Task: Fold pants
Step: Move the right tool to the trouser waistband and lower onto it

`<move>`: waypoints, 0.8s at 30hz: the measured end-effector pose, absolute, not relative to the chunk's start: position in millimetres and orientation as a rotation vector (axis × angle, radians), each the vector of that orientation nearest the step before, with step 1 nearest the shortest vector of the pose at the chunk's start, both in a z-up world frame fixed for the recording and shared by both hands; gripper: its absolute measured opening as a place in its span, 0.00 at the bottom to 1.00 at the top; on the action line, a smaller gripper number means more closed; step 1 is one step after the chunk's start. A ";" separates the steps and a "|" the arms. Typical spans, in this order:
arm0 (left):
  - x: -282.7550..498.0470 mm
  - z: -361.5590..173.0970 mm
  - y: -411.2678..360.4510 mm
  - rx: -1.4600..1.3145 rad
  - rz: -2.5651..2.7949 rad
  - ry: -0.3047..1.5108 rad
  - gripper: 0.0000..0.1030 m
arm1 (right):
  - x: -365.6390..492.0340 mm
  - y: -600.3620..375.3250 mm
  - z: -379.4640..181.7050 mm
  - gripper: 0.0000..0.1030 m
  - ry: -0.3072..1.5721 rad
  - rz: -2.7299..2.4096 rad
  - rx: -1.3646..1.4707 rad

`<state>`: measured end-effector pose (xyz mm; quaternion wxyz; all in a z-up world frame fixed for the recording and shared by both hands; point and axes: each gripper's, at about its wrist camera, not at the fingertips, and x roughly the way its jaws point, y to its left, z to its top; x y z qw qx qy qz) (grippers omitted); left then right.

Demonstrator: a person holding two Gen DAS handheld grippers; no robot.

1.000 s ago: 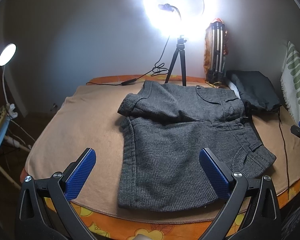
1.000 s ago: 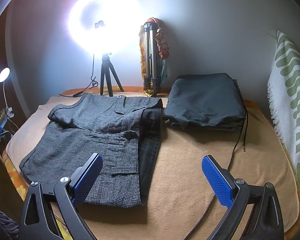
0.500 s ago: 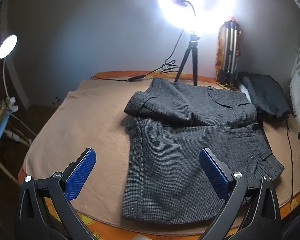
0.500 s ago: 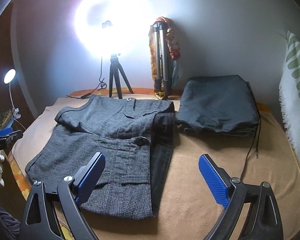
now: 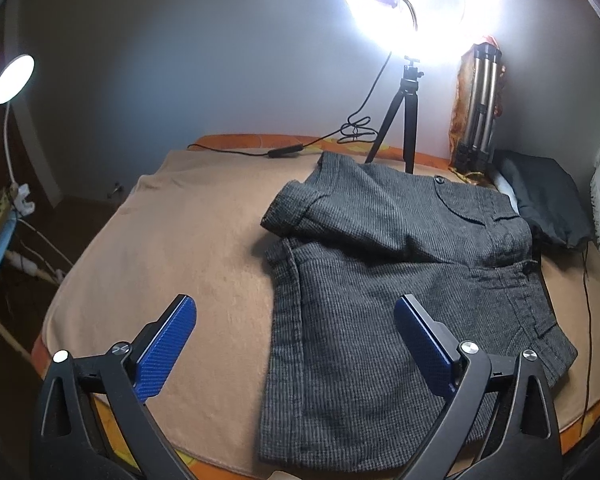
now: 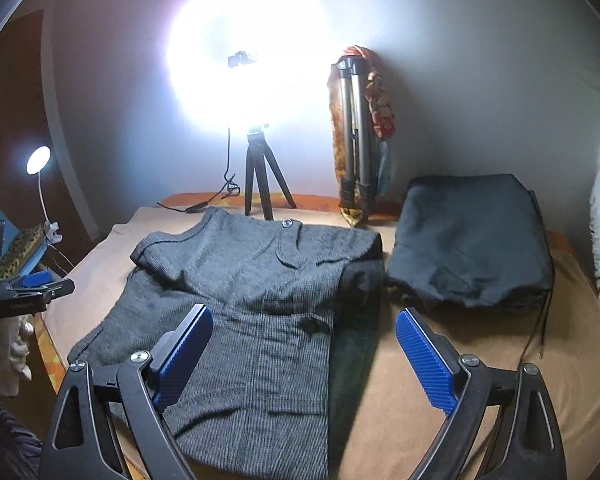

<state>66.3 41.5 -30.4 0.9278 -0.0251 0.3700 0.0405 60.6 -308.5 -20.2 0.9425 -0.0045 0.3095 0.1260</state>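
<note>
Now both views sit nearer the grey pants (image 5: pixel 400 280) than a second ago; left gripper (image 5: pixel 296 344) and right gripper (image 6: pixel 304 356) jaws wide, empty; next fold ungrasped.

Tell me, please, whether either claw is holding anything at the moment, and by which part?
Nothing is held. The left claw and the right claw both stand open above the grey pants, with no cloth between their pads.

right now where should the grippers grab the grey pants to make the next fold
Probably the two near corners of the grey pants, coming in low from the bed's front edge. The near hem lies flat and free on the tan blanket, while the far leg is already folded over. The left gripper and right gripper are both open and empty, each hanging above a near corner.
</note>
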 end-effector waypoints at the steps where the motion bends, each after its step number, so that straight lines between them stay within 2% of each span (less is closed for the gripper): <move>1: 68.7 -30.0 42.4 -0.053 0.081 0.758 0.95 | 69.1 -307.8 -16.8 0.92 0.636 0.269 -0.014; 4: 77.3 -28.7 44.4 -0.070 0.074 0.759 0.95 | 93.8 -306.6 -8.7 0.90 0.642 0.293 -0.045; 9: 89.2 -24.9 42.1 -0.095 0.050 0.759 0.94 | 148.1 -305.5 -3.7 0.82 0.688 0.332 -0.084; 16: 109.5 -23.7 31.1 -0.083 0.015 0.773 0.94 | 220.7 -298.1 -26.6 0.71 0.811 0.412 -0.136; 24: 151.9 -35.5 24.2 -0.074 -0.021 0.817 0.90 | 299.8 -286.4 -67.9 0.68 0.941 0.452 -0.189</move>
